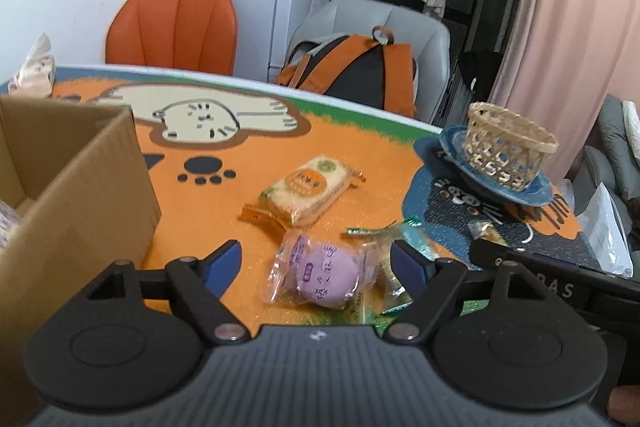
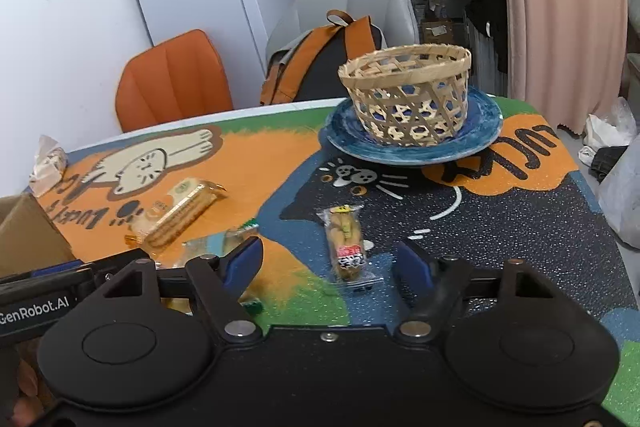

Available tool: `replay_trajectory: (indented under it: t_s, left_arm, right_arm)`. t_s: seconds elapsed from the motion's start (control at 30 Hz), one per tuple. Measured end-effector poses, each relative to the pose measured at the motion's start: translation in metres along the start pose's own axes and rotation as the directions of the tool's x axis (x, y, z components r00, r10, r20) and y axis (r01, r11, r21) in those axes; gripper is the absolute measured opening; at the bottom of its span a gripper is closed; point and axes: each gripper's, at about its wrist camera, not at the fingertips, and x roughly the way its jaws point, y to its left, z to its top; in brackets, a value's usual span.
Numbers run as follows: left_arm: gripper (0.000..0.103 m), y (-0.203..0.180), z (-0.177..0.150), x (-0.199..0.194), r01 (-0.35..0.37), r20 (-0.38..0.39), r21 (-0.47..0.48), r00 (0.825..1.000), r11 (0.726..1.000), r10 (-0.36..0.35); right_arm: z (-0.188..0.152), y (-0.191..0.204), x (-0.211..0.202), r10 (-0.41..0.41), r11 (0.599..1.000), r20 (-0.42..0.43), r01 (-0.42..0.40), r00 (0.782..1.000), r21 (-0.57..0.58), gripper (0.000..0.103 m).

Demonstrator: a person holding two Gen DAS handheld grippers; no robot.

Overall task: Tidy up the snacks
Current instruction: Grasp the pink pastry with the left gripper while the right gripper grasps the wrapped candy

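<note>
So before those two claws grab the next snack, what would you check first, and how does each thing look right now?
1. Left gripper open: ok.
2. Purple snack lies between its fingers: ok.
3. Right gripper open: ok.
4. Long snack packet lined up between its fingers: ok.
5. Woven basket upright on the blue plate: ok.
6. Green wrappers crowd the purple snack and may get pinched too: not ok.
</note>
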Motion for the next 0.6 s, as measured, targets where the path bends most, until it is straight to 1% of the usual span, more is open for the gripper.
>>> replay_trajectory:
  t_s: [0.07,0.17,0.23,0.27,0.3,0.33,0.4,0.43,0.5,0.6]
  left_arm:
    - [0.079,0.000,-0.003,0.005,-0.007,-0.008,-0.005,1.000,1.000,0.007]
    - [0.077,0.000,-0.007,0.012,-0.003,-0.035,-0.013,0.999,1.000,0.002]
    - [0.076,0.002,-0.009,0.013,0.003,-0.031,-0.024,1.000,1.000,-0.003]
    - [0.076,0.003,-0.010,0.012,0.005,-0.028,-0.027,1.000,1.000,-0.005]
    - [0.074,0.003,-0.010,0.013,0.009,-0.026,-0.029,1.000,1.000,-0.009]
    - [0.073,0.004,-0.011,0.013,0.016,-0.024,-0.033,1.000,0.999,-0.016]
    - [0.068,0.006,-0.013,0.012,0.027,-0.017,-0.029,0.999,0.999,-0.027]
    - [0.067,0.006,-0.013,0.011,0.029,-0.013,-0.027,0.999,0.999,-0.030]
    - [0.062,0.008,-0.014,0.010,0.029,-0.010,-0.020,1.000,0.999,-0.029]
    - [0.057,0.009,-0.015,0.008,0.040,-0.004,-0.023,0.999,0.999,-0.040]
  right_arm:
    - [-0.001,-0.001,0.004,-0.003,1.000,-0.014,0.004,1.000,0.008,0.071]
    - [-0.004,0.003,0.006,-0.021,1.000,-0.012,0.021,1.000,-0.021,0.069]
    - [-0.005,0.006,0.006,-0.028,0.999,-0.010,0.028,1.000,-0.035,0.068]
    - [-0.006,0.008,0.006,-0.039,0.998,-0.007,0.038,0.999,-0.049,0.064]
    - [-0.007,0.010,0.006,-0.052,0.997,-0.004,0.052,0.999,-0.063,0.056]
    - [-0.007,0.011,0.006,-0.059,0.996,-0.003,0.059,0.998,-0.074,0.052]
    - [-0.009,0.014,0.005,-0.067,0.993,-0.003,0.067,0.998,-0.093,0.036]
    - [-0.010,0.015,0.004,-0.074,0.992,-0.002,0.073,0.997,-0.104,0.033]
    - [-0.011,0.018,0.002,-0.076,0.990,-0.003,0.075,0.997,-0.122,0.032]
    - [-0.011,0.017,-0.004,-0.060,0.992,-0.010,0.059,0.998,-0.110,0.032]
